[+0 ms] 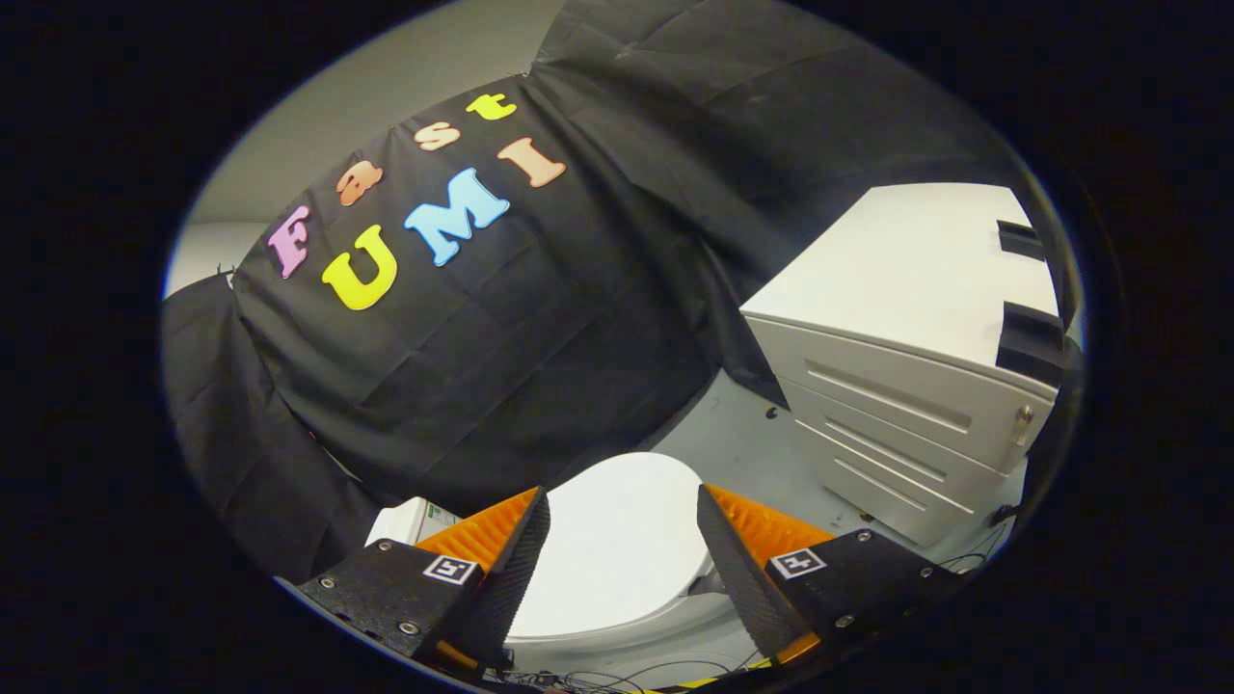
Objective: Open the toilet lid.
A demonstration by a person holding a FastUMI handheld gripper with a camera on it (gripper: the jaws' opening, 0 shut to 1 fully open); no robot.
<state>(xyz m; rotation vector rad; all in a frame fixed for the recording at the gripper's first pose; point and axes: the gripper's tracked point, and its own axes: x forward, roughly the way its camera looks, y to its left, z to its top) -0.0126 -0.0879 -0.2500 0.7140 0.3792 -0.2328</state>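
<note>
- White, glossy plastic is what we are after: the smooth rounded toilet lid (617, 540) lies shut on its bowl at the lower centre of the frame, seen through the gap between the fingers.
- We hold the two-finger gripper (623, 516) spread wide, nothing pinched; its tips hang above the lid, apart from it as far as we can tell.
- Our main worry is a slip: the lid looks slick and curved, so fingers pressed on its top would likely skate off rather than lift it.
- We judge the front rim, low in the frame, the place to hook under, yet the fingers hide part of it.
- A white metal drawer cabinet (897, 405) stands at the right of the frame, near the toilet; a wide swing that way could knock it.
- Loose dark cables (617, 675) lie along the bottom edge and might snag us.
- Grey floor (742, 434) between toilet and cabinet leaves some room; the black cloth wall (501, 366) closes off the far side, where the raised lid must end up.
</note>
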